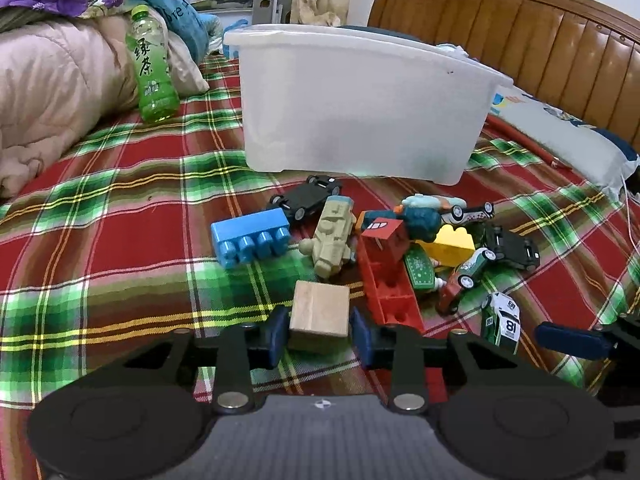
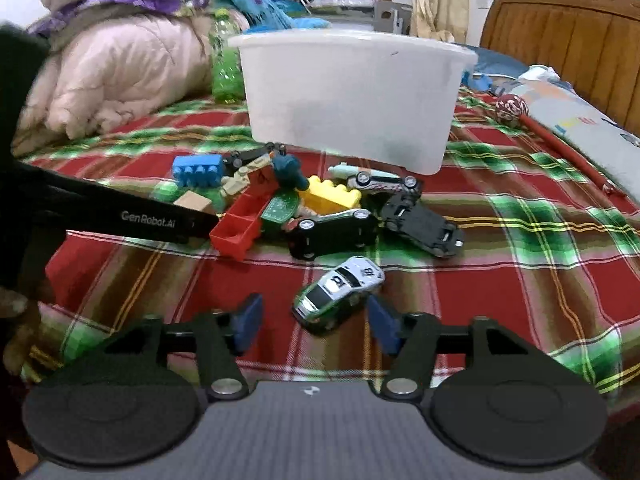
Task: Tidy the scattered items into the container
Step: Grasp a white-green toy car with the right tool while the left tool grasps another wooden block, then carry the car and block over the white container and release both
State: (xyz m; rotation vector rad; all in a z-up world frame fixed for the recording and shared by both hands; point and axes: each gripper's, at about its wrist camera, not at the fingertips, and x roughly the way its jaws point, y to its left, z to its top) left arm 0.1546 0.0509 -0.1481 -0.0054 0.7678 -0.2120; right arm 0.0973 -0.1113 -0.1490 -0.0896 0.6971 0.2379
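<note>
A white plastic tub [image 1: 360,108] stands on the plaid bedspread, also in the right wrist view [image 2: 352,96]. In front of it lies a pile of toys: a blue brick [image 1: 250,238], a beige figure [image 1: 332,236], a red tray-like brick [image 1: 390,280], a yellow brick [image 1: 450,244] and several toy cars. My left gripper [image 1: 319,330] has its blue pads against both sides of a wooden block [image 1: 320,310]. My right gripper [image 2: 314,320] is open, its pads either side of a white and green car numbered 18 [image 2: 340,292], with a gap on the left.
A green tea bottle [image 1: 151,66] stands left of the tub by a pink quilt [image 1: 52,92]. A wooden headboard [image 1: 520,28] and a pillow [image 1: 568,132] lie to the right. A red stick with a ball [image 2: 560,140] lies near the pillow. The left gripper's body [image 2: 120,216] crosses the right view.
</note>
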